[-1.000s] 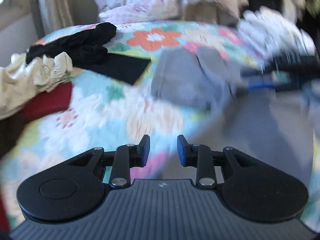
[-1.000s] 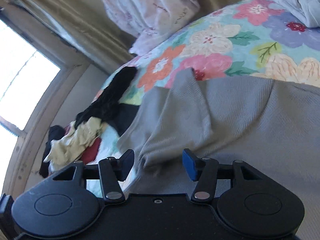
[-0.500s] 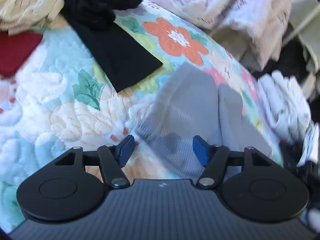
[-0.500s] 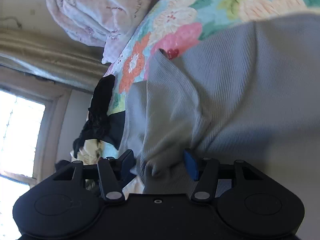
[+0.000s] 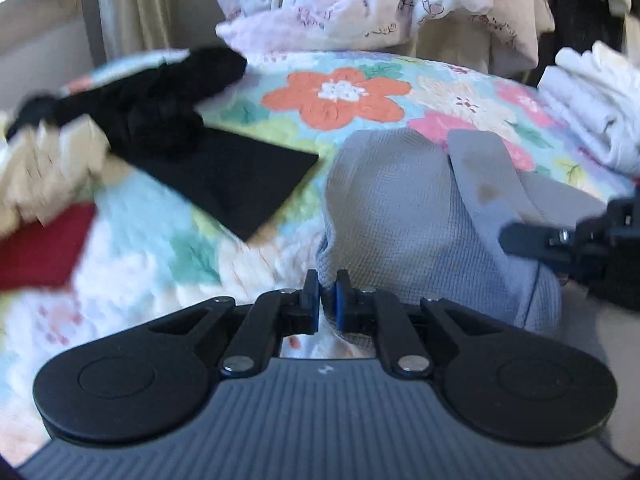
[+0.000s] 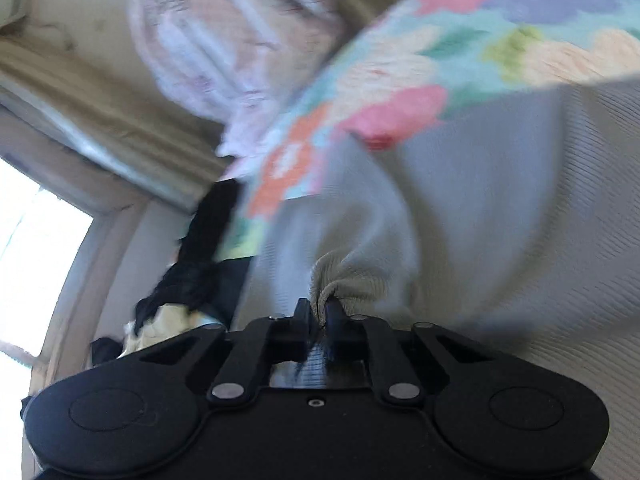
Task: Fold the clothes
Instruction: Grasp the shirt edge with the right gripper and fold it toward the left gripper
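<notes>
A grey knit garment [image 5: 404,208] lies on the floral bedspread [image 5: 336,96]. My left gripper [image 5: 327,292] is shut on its near edge. In the right wrist view the same grey garment [image 6: 500,200] fills the right side, and my right gripper [image 6: 318,310] is shut on a bunched fold of it. The right gripper also shows in the left wrist view [image 5: 580,240] at the right edge, over the garment.
A black garment [image 5: 192,136], a cream ruffled piece [image 5: 44,164] and a red cloth [image 5: 40,248] lie to the left on the bed. White folded laundry [image 5: 592,104] sits at the right. Pale floral bedding [image 5: 360,0] is heaped behind. A window [image 6: 36,248] is at left.
Both grippers were open half a second ago and have closed on the grey garment. The left gripper swung back to level with the bed; the right view is blurred with motion.
</notes>
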A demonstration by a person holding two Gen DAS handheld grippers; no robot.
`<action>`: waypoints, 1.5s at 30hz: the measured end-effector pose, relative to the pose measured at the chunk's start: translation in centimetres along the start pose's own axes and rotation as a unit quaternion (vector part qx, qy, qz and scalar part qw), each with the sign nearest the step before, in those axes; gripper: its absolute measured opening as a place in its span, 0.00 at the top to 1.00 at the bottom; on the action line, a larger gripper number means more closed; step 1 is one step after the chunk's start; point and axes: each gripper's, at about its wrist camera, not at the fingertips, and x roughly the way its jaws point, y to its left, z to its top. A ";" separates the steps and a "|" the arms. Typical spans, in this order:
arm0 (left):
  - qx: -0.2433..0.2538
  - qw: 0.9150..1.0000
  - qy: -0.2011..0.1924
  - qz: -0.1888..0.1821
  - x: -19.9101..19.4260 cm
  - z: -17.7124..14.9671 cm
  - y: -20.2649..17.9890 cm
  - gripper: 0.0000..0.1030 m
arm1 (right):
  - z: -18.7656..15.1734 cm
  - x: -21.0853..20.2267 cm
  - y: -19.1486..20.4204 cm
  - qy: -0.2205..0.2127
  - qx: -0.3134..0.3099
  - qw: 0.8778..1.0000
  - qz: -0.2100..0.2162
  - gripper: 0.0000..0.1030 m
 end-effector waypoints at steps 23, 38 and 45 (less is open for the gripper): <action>-0.121 0.985 -0.043 -0.119 -3.0 -0.2 2.7 0.61 | -0.5 -1.7 6.2 0.052 -0.325 0.943 -0.042 0.33; -0.129 0.987 -0.029 -0.096 -3.2 -0.9 5.1 0.61 | -2.5 4.0 6.3 0.091 -0.359 0.929 -0.017 0.84; -0.137 0.975 -0.043 -0.171 -2.8 -0.9 4.3 0.55 | -4.3 2.2 6.4 0.095 -0.387 0.916 0.036 0.51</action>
